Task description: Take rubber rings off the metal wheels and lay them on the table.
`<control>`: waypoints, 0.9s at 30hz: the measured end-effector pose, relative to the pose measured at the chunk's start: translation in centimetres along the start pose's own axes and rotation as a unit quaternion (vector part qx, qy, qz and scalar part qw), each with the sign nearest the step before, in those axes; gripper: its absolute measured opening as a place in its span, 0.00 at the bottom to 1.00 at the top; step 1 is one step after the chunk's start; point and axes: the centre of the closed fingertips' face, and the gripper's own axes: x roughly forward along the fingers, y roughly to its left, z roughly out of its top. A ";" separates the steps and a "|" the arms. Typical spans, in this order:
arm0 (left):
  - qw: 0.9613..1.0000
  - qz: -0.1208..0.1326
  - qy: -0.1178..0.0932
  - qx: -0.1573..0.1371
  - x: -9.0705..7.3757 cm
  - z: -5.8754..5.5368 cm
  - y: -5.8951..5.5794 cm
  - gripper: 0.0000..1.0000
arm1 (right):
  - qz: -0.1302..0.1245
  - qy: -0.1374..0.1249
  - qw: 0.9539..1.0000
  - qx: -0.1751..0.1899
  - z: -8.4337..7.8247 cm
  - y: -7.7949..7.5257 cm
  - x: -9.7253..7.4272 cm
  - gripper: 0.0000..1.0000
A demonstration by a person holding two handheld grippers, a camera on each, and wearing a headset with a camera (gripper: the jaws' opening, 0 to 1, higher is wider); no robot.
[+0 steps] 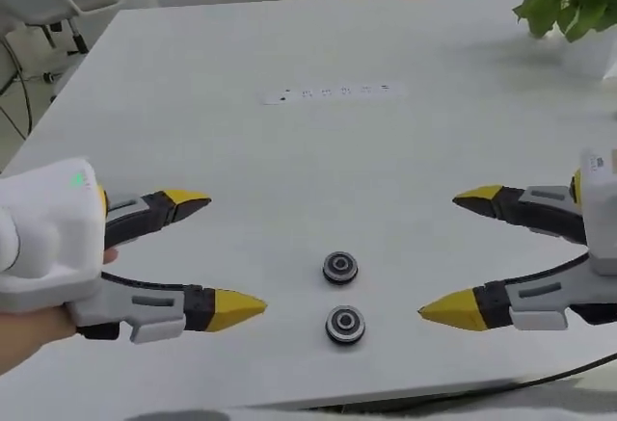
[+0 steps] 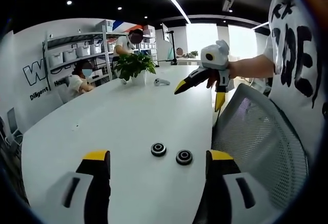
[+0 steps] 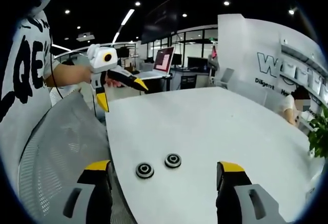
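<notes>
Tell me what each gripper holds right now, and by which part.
Nothing is held. The left gripper and right gripper are both open, flanking two small metal wheels with black rubber rings that lie untouched on the white table.

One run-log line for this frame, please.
left gripper: open, empty | right gripper: open, empty | far wheel, near wheel: on table between grippers, untouched

Left gripper (image 1: 236,252) jaws spread wide, right gripper (image 1: 438,256) jaws spread too, tips pointing toward each other
</notes>
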 end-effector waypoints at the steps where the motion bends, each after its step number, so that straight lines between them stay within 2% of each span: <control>1: 1.000 0.000 0.001 0.002 0.1 0.0 0.0 0.73 | 0.002 0.000 1.000 0.000 0.0 0.0 0.1 0.81; 8: 1.000 -0.004 0.006 0.002 0.8 -0.7 0.1 0.71 | 0.016 0.001 1.000 -0.013 0.1 0.3 1.1 0.77; 14: 1.000 -0.009 0.014 -0.003 1.3 -1.3 0.2 0.68 | 0.031 0.006 0.999 -0.022 -0.4 0.6 2.1 0.69; 20: 1.000 -0.018 0.022 -0.006 2.0 -1.9 0.0 0.66 | 0.044 0.027 0.999 -0.010 -2.2 0.9 3.1 0.68; 27: 0.999 -0.035 0.036 -0.005 3.4 -2.8 -0.6 0.64 | 0.063 0.048 0.997 -0.011 -4.0 1.3 4.1 0.60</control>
